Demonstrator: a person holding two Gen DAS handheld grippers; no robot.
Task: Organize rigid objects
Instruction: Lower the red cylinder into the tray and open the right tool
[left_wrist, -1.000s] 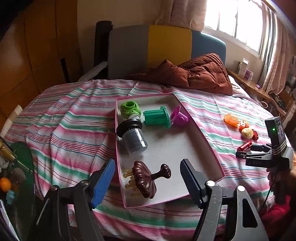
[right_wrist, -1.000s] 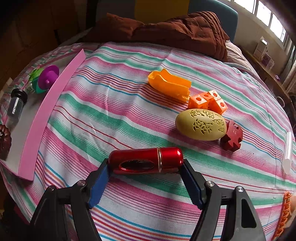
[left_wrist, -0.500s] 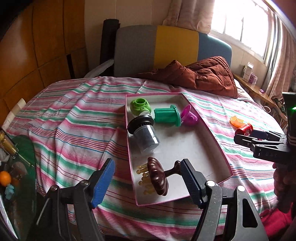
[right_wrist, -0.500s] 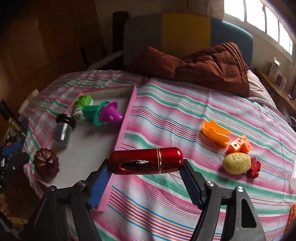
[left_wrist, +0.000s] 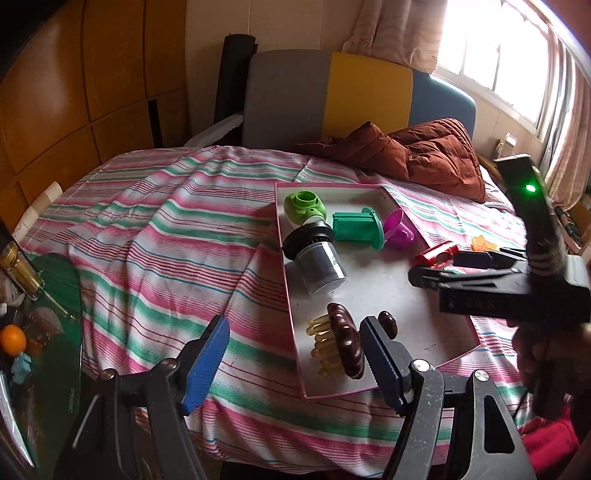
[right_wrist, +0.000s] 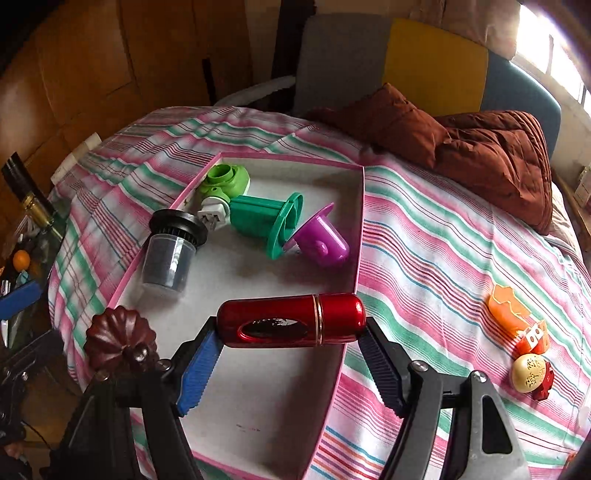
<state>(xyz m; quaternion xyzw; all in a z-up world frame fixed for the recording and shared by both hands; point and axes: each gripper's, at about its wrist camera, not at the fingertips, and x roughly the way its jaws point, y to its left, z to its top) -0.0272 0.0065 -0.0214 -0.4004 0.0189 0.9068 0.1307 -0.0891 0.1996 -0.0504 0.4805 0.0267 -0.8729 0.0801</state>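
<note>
My right gripper (right_wrist: 290, 363) is shut on a red metal cylinder (right_wrist: 291, 320), held crosswise above the near end of the pink-rimmed tray (right_wrist: 360, 221); it also shows in the left wrist view (left_wrist: 436, 254). The tray (left_wrist: 286, 273) holds a green ring piece (right_wrist: 223, 179), a green spool (right_wrist: 266, 219), a purple cup (right_wrist: 321, 242), a black-lidded jar (right_wrist: 171, 247) and a brown massager (left_wrist: 345, 341). My left gripper (left_wrist: 295, 354) is open and empty, low at the tray's near left corner, its right finger beside the massager.
Loose on the striped bedcover (right_wrist: 443, 240) to the right lie an orange piece (right_wrist: 508, 308), an orange block (right_wrist: 533, 338), a cream oval (right_wrist: 530, 371) and a red cog (right_wrist: 545, 384). A brown quilt (right_wrist: 480, 147) lies at the back. A glass side table (left_wrist: 33, 314) stands left.
My right gripper has carried the red cylinder left from the bedcover to above the tray. My left gripper has drawn back left and nearer the tray's front corner.
</note>
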